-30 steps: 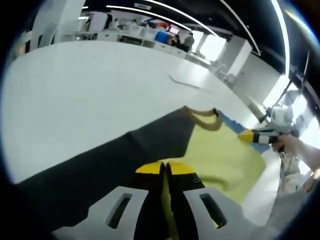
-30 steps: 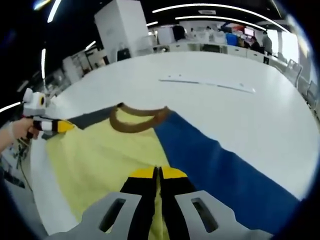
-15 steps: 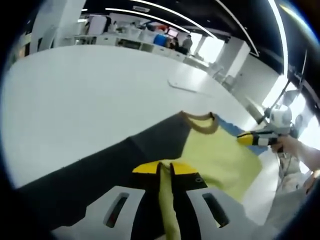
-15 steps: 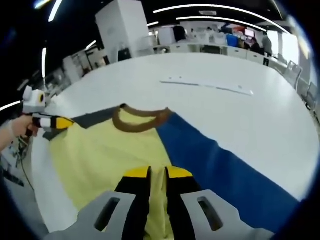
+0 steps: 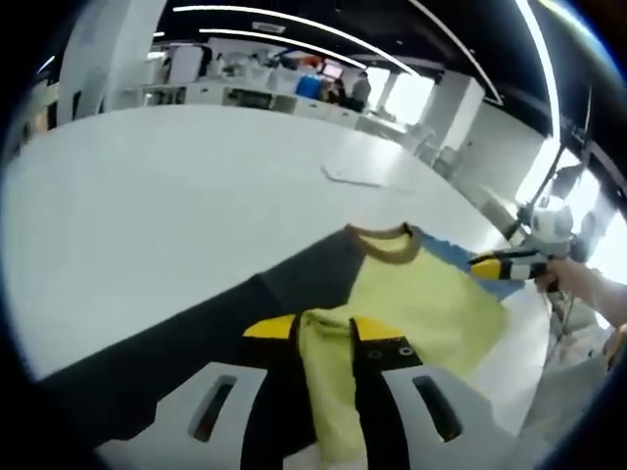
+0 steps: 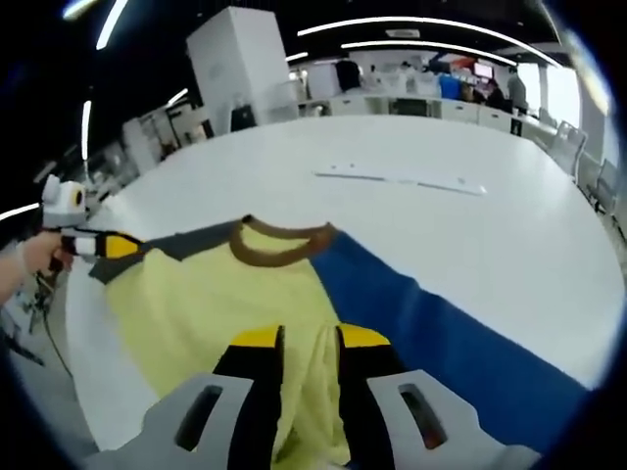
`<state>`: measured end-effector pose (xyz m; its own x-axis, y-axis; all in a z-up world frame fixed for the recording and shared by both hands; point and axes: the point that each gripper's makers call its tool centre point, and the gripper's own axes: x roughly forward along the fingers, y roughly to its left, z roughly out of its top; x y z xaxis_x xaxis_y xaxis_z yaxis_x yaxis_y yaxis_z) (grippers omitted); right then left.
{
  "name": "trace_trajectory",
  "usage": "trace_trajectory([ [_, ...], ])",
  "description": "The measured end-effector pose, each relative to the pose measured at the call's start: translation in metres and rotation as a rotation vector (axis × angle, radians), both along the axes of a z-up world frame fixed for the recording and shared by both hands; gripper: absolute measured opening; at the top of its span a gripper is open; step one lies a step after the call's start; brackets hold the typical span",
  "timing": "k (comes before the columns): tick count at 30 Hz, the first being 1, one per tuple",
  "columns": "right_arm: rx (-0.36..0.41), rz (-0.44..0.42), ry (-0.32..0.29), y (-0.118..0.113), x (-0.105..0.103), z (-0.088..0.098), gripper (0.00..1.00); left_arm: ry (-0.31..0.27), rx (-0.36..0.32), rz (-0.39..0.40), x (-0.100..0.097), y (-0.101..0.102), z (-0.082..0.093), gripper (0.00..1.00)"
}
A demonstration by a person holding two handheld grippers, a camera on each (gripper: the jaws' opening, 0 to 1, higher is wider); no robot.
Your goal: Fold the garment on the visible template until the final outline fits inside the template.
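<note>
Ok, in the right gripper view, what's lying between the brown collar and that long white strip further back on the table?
Nothing: in the right gripper view the stretch between the collar and the strip is bare white table.

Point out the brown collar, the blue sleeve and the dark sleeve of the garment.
brown collar (image 6: 281, 247): right gripper view, on the front band of the neckline.
blue sleeve (image 6: 441, 338): right gripper view, mid-sleeve on the table.
dark sleeve (image 5: 196, 338): left gripper view, mid-sleeve.

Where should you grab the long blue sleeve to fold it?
Probably grab the blue sleeve by its far outer edge, coming in from the bare white table beside it. It lies flat and stretched out, and both tools already hold bunched yellow cloth.
</note>
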<state>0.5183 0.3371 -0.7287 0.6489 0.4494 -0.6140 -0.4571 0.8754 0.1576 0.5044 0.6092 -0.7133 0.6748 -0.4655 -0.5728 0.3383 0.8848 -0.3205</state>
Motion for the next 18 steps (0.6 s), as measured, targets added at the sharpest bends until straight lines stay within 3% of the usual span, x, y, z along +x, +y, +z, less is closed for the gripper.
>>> trace_trajectory([
  [18,-0.043,0.035,-0.049,-0.001,-0.017,0.017,0.41,-0.044,0.1,-0.052,-0.021,0.007,0.022,0.42],
])
